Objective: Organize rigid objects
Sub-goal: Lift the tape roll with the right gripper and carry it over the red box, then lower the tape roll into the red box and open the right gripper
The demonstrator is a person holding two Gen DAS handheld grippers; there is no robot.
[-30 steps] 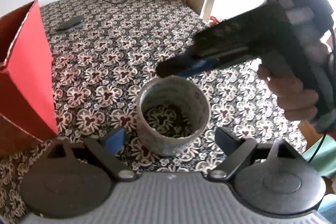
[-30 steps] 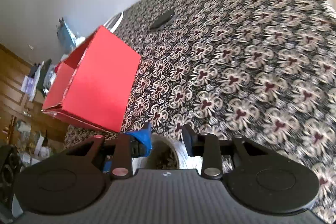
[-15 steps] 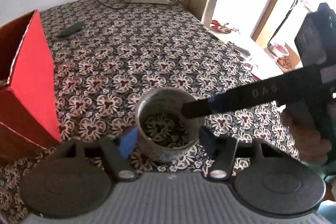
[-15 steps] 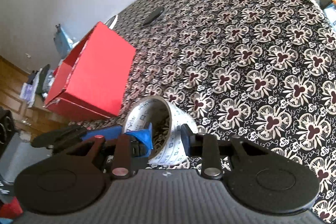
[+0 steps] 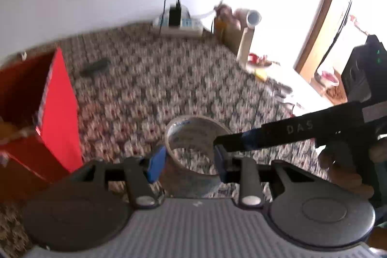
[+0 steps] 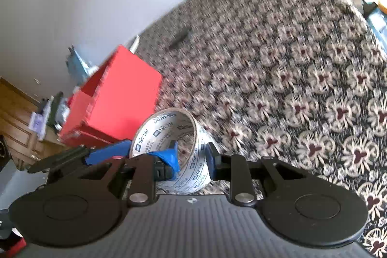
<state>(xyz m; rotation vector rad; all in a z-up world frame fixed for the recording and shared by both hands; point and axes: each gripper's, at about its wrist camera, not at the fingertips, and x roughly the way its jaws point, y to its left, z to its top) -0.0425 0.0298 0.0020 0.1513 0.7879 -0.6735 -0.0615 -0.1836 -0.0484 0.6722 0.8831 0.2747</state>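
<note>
Floral-patterned tablecloth (image 6: 302, 69), dark with pale blossoms, covering whole bed-like surface up to white wall.
Red box (image 6: 125, 98), open-topped, near left edge; interior barely visible (contents cannot be told).
Power strip (image 5: 179, 25) with black plug, at far edge against wall.
Tape roll (image 6: 174, 144), wide, printed white, near front edge just right of red box; tilted and apparently lifted off cloth.
Left gripper (image 5: 187, 161): fingers narrowed across roll from outside, pressing both flanks.
Right gripper (image 6: 192, 158): fingers nearly together, pinching roll's wall, one blue pad inside core, one outside.
Small dark object (image 5: 95, 65), flat, toward far left corner; not yet touched.
Progress, judged: early; roll grasped, not yet boxed; dark object remaining.
</note>
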